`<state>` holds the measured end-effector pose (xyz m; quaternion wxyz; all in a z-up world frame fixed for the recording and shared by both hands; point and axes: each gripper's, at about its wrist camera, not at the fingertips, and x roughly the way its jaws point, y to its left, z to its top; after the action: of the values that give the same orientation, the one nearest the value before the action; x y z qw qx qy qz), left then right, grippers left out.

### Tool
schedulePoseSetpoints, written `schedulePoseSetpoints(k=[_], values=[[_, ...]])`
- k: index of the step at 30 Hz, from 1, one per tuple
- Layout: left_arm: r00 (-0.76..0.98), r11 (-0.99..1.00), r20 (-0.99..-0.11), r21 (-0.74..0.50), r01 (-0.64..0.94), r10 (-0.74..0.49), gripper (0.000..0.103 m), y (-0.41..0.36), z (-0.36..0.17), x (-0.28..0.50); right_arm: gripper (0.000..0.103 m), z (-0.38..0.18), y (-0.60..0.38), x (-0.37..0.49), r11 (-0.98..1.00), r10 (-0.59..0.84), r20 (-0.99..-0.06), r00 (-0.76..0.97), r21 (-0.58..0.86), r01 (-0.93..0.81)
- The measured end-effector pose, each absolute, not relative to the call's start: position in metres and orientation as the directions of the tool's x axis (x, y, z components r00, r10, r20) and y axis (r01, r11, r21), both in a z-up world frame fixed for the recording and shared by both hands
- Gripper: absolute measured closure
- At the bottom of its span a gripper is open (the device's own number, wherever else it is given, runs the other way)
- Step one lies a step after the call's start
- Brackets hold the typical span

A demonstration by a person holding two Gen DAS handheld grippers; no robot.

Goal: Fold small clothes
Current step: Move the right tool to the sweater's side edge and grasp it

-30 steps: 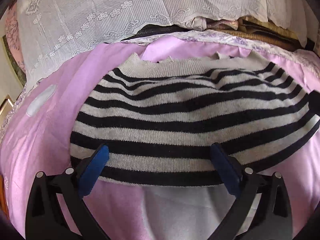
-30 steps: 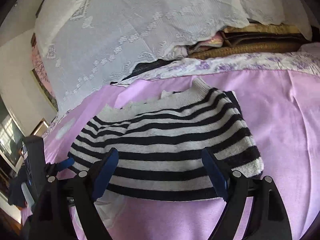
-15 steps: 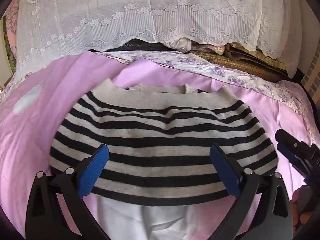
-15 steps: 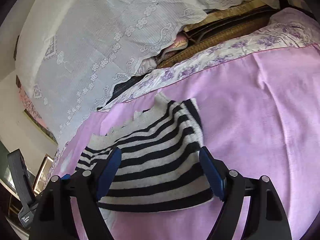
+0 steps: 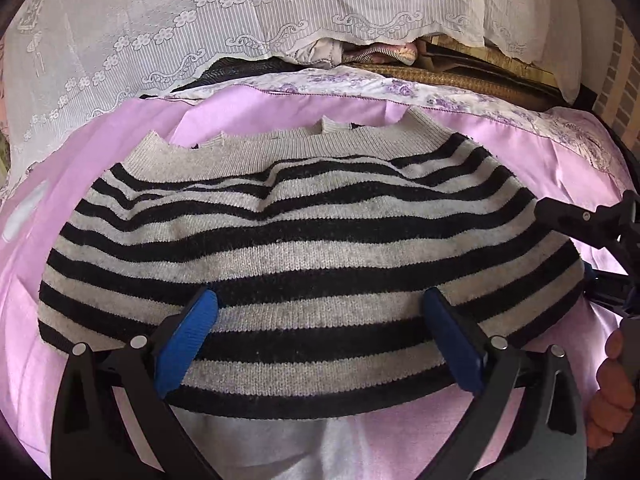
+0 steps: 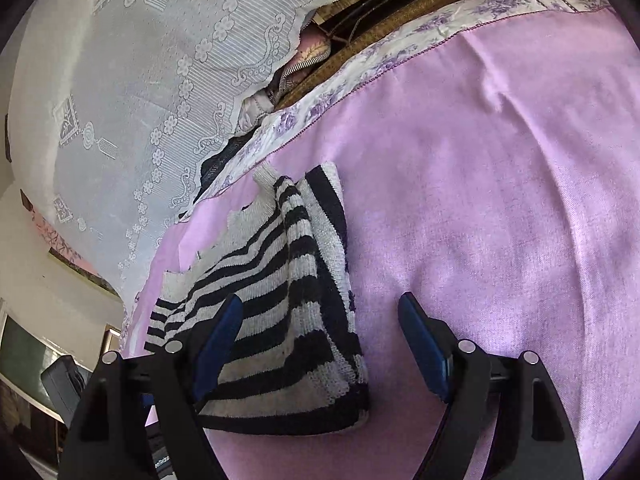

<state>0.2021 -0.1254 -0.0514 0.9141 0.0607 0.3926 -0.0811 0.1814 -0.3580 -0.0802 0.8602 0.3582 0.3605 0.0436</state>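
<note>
A black-and-grey striped knit sweater [image 5: 312,248] lies folded on the pink bedsheet [image 5: 100,148]. My left gripper [image 5: 320,332] is open and empty, its blue pads over the sweater's near half. My right gripper [image 6: 320,340] is open and empty at the sweater's right edge [image 6: 288,320], the left pad over the knit and the right pad over bare sheet. The right gripper's black body also shows in the left wrist view [image 5: 592,224], with a hand [image 5: 612,392] holding it.
A white lace cover [image 5: 200,20] drapes over stacked bedding [image 5: 460,68] at the back. A floral sheet border [image 6: 360,76] runs along the far edge. A pale cloth [image 5: 260,448] lies under the sweater's near hem. The pink sheet [image 6: 500,200] stretches right of the sweater.
The left gripper has moved closer over the sweater. The right gripper has swung to the right, so the sweater now sits at its left and bare sheet fills its view.
</note>
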Motion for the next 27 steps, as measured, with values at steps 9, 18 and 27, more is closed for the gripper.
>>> schedulePoseSetpoints(k=[9,18,27], values=[[0.687,0.980,-0.719,0.047,0.193,-0.101,0.004,-0.125,-0.052,0.201,0.021,-0.079,-0.337,0.191,0.840,0.253,-0.654,0.713,0.514,0.174],[0.769,0.994,-0.632,-0.033,0.104,-0.101,0.004,-0.098,-0.031,0.211,0.021,-0.077,-0.327,0.211,0.874,0.249,-0.681,0.688,0.465,0.144],[0.699,0.995,-0.713,0.024,0.094,-0.049,0.005,-0.102,-0.054,0.225,0.045,-0.077,-0.318,0.213,0.886,0.276,-0.681,0.678,0.455,0.096]])
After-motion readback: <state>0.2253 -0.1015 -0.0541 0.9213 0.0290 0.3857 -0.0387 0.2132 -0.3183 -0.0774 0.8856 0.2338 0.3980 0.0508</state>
